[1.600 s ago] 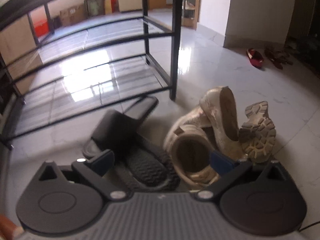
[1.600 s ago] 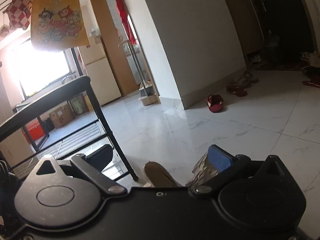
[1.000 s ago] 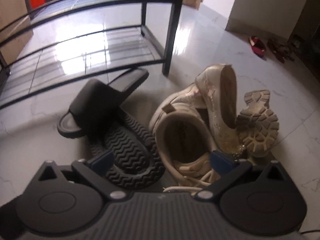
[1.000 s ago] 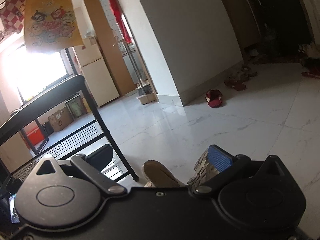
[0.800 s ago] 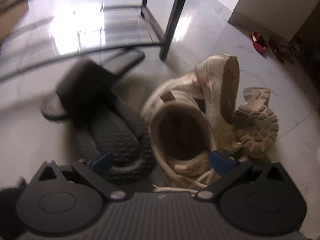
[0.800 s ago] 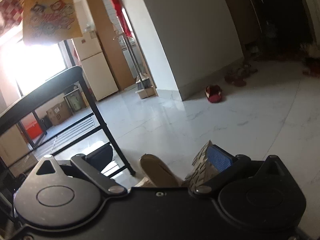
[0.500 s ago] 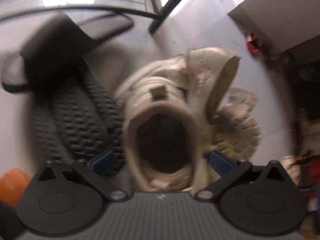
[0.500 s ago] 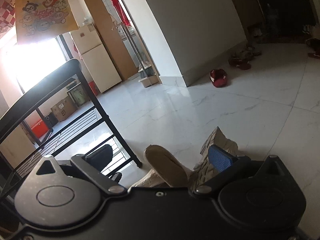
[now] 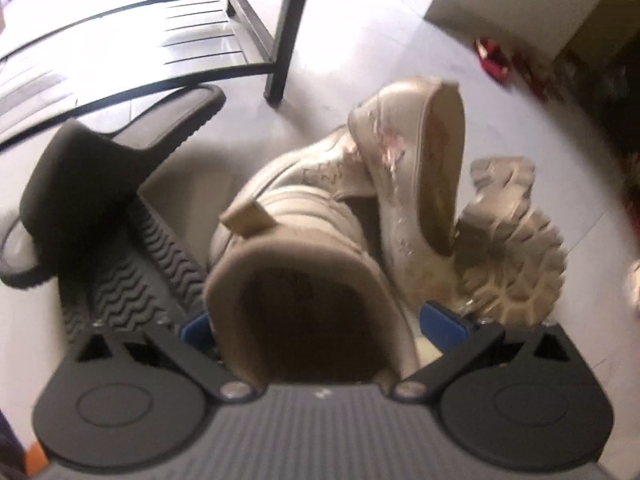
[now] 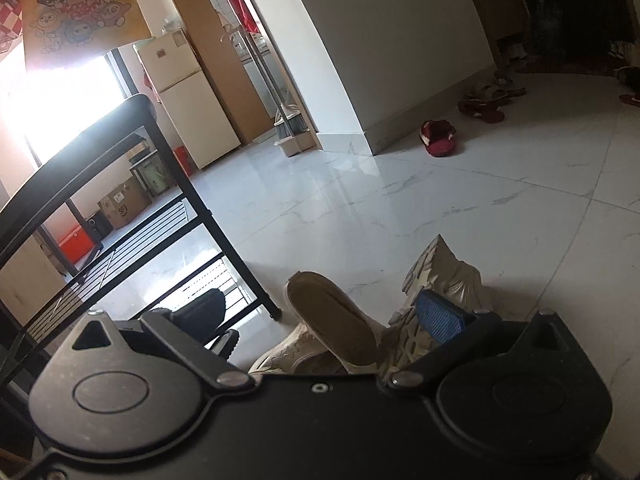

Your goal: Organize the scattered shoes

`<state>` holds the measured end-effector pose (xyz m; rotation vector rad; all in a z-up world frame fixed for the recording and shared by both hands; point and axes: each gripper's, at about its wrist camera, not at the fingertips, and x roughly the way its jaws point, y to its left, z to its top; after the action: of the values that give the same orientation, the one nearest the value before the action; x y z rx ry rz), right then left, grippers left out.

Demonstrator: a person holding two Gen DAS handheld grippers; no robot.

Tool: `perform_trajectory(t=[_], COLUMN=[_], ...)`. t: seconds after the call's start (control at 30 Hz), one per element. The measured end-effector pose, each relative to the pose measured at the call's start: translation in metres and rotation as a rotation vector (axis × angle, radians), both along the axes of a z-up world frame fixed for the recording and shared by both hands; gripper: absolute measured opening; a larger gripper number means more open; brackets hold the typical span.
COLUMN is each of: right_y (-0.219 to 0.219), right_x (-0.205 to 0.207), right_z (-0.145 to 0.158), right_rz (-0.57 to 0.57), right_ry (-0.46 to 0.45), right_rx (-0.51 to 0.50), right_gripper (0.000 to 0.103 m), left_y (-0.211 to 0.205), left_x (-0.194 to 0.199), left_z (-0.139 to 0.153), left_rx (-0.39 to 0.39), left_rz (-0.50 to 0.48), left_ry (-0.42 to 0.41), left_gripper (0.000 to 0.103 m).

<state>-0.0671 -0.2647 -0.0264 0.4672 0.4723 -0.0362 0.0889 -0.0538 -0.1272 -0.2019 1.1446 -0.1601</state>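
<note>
- Left gripper (image 9: 322,328): jaws apart, one blue pad on each side of the beige sneaker (image 9: 304,280); whether the pads touch the collar cannot be told
- Beige sneaker: stands on the floor (image 9: 360,60) directly ahead of the left gripper, opening toward the camera; long axis runs away from the gripper, toe toward the black shoe rack (image 9: 280,40)
- Neighbours: a black slide sandal (image 9: 100,168) lies to its left over a second, sole-up one; a pale shoe on its side (image 9: 420,168) leans against its right, with a lug-soled shoe (image 9: 516,248) beyond
- Right gripper (image 10: 320,320): jaws apart, empty, above the same pile
- Judgement: the left gripper is nearer; closing across the collar fits, since the jaw line crosses the long axis
</note>
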Motion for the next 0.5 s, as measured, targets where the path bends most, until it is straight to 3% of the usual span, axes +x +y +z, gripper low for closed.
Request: perform_trajectory(t=[0.13,0.3,0.37,0.5], right_y=[0.001,0.008,0.011,0.013], right_x=[0.003,0.005,0.005,0.005], right_z=[0.001,0.004,0.004,0.006], right_rz=[-0.003,0.018,0.031,0.032], right_ry=[0.001,-0.004,-0.005,0.005], right_rx=[-0.011,-0.015,-0.021,-0.022], right_gripper=[0.103,0.103,0.103,0.103], left_y=[0.001,-0.009,-0.008,0.007], left_x=[-0.001,-0.014,-0.013,-0.015], left_z=[-0.003,-0.003,-0.003,-0.002], left_rx=[-0.021,0.083,0.075,-0.019], left_rz=[0.016,-0.059,-0.050,0.010], left_ry=[-0.034,-0.054,-0.042,-0.035], left_gripper=[0.102,0.102,0.102,0.101])
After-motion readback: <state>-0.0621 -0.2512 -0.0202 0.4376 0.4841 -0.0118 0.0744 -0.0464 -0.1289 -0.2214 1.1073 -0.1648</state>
